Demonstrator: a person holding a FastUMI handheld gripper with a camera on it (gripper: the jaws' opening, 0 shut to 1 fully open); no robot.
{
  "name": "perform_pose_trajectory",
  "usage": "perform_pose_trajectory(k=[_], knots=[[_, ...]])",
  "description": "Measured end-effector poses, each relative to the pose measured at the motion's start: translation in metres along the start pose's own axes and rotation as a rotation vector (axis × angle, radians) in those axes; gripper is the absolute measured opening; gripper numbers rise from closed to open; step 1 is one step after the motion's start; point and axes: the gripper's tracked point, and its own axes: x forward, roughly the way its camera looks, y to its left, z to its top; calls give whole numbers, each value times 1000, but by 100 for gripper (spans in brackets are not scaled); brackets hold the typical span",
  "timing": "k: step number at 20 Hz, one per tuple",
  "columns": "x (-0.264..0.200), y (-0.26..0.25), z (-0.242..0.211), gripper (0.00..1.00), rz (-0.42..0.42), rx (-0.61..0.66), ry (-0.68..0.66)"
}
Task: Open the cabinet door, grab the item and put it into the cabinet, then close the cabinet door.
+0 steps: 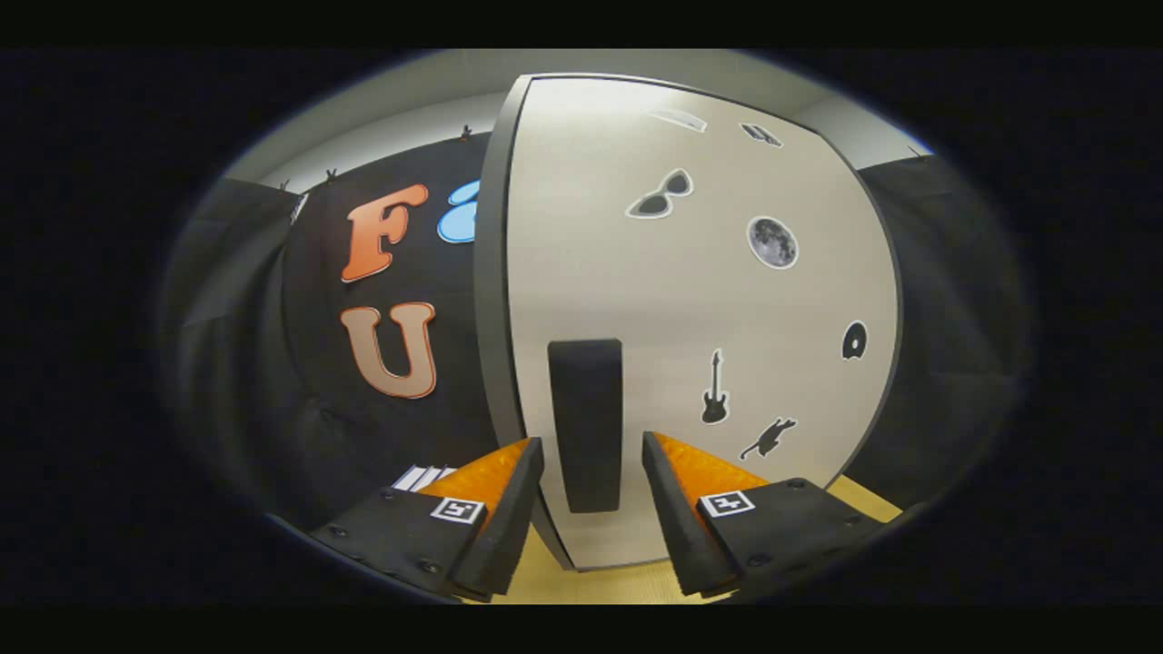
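- The cabinet door (690,309) stands upright just ahead of the gripper, a pale, flat panel with a dark grey edge running down its left side.
- A dark, upright handle (586,422) sits low on the door near that left edge; it is a plain rectangular bar, taller than it is wide.
- The gripper (592,454) has its jaws open, one finger on each side of the handle, with clear gaps between the handle and both fingers (509,490); neither finger can be seen pressing on it.
- Whether the fingertips touch the door face cannot be told.
- Small stickers are scattered over the right half of the door: a pair of sunglasses (661,194) high up, a round moon (772,242) below and right of it, a guitar (715,389) lower down just right of the handle, and a cat-like shape (769,438) beneath and right of the guitar.
- Another small dark sticker (854,341) sits near the door's right edge, and two more near the top are too distorted to make out.
- The door's bottom edge meets a light tan worktop (581,586), which shows between and below the fingers.
- Something pale and striped (422,476) lies left of the left finger; it is too little seen to name.
- Black cloth (245,363) hangs behind and to both sides of the cabinet.
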Motion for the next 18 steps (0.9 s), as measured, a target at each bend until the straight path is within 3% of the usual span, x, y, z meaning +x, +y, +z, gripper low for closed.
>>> perform_pose_trajectory(k=[4,13,18], knots=[[5,-1,-1,45,-6,2,13],[0,-2,-3,24,-12,23,0],[-9,-5,-4,25,-11,18,4]])
